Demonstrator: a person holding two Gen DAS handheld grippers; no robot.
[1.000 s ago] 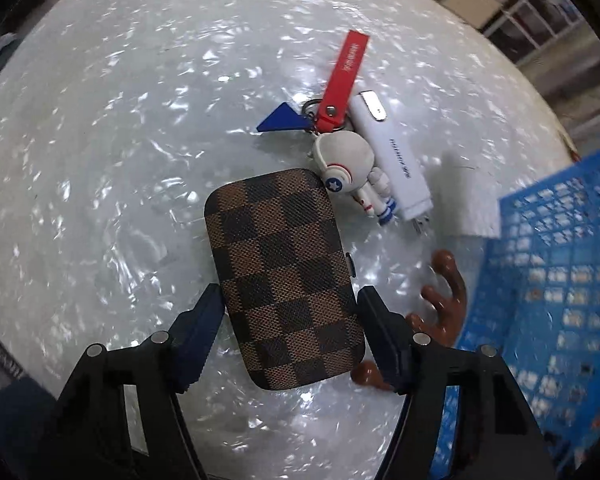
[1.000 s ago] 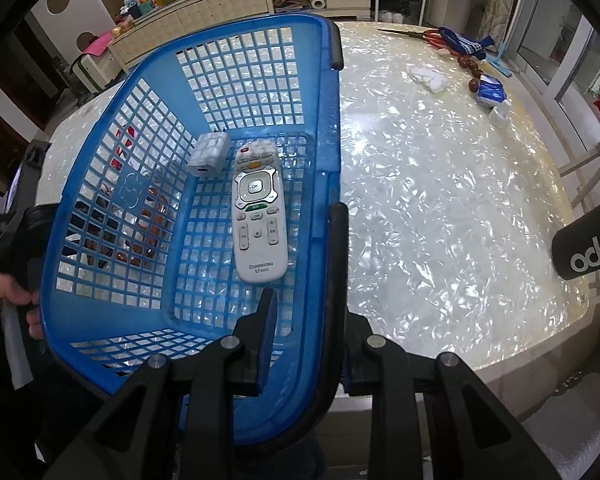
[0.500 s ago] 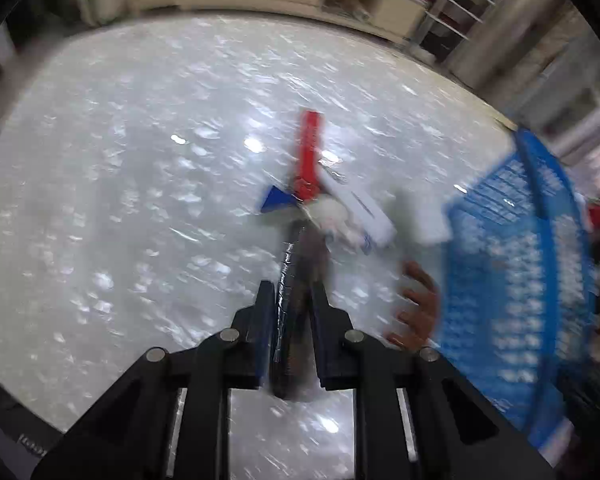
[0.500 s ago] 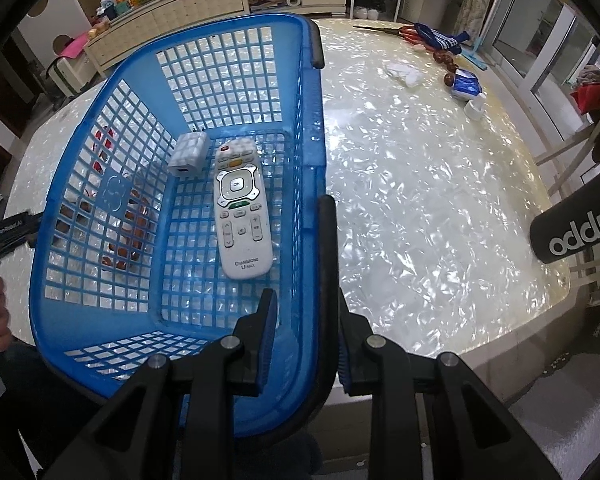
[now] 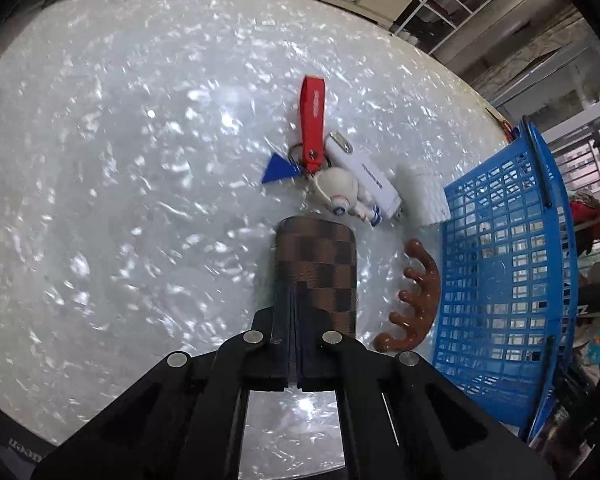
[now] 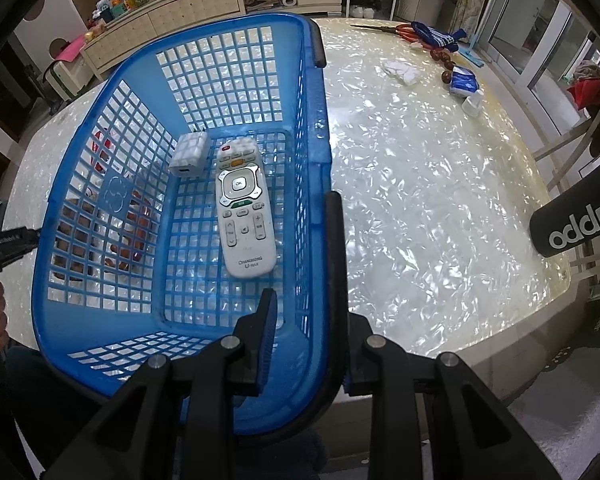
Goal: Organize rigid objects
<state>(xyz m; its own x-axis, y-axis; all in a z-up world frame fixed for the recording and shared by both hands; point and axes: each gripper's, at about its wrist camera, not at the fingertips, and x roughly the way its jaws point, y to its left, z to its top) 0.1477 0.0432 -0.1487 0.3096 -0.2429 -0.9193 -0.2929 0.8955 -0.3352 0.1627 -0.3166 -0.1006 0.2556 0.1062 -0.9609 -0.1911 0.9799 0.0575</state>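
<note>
My left gripper [image 5: 294, 344] is shut on the brown checkered case [image 5: 320, 264] and holds it above the white table. Beyond it lie an astronaut keychain [image 5: 340, 190] with a red strap [image 5: 313, 116], a white stick [image 5: 366, 176], a white block [image 5: 424, 196] and a brown comb-like piece [image 5: 414, 300]. The blue basket [image 5: 500, 264] stands to the right. My right gripper [image 6: 304, 320] is shut on the blue basket's rim [image 6: 320, 200]. In the basket lie a white remote [image 6: 242, 208] and a small white box [image 6: 190, 154].
In the right wrist view, scissors [image 6: 404, 34], a blue-white packet [image 6: 462, 84], a white tissue [image 6: 400, 70] and dark beads [image 6: 440, 56] lie at the table's far right edge. A black Zippo tube [image 6: 576, 222] sticks in from the right. Cabinets stand beyond the table.
My left gripper closed on the checkered case and lifted it off the table, turning it. The right gripper stayed clamped on the basket rim; the basket shifted slightly.
</note>
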